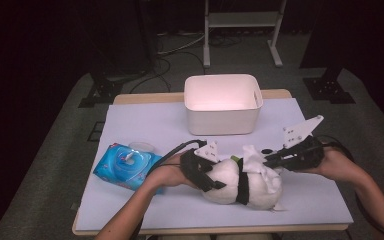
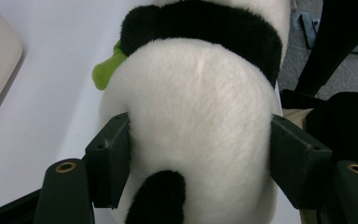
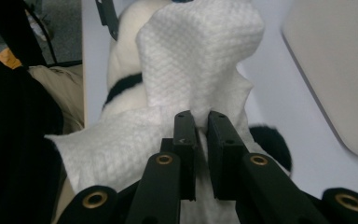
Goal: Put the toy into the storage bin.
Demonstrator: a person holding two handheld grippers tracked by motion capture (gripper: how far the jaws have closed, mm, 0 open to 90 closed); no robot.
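A black-and-white plush panda lies on its side on the white table cover, with a green bit at its neck. My left gripper is shut on the panda's white body, its pads pressed into the fur on both sides. A white wet wipe is draped over the panda's upper side. My right gripper comes in from the right, shut on a fold of that wipe, which bunches up above the jaws.
A white plastic bin stands at the back centre of the table. A blue pack of wet wipes with its lid flipped up lies to the left of my left hand. Beyond the table, cables and stand legs lie on the floor.
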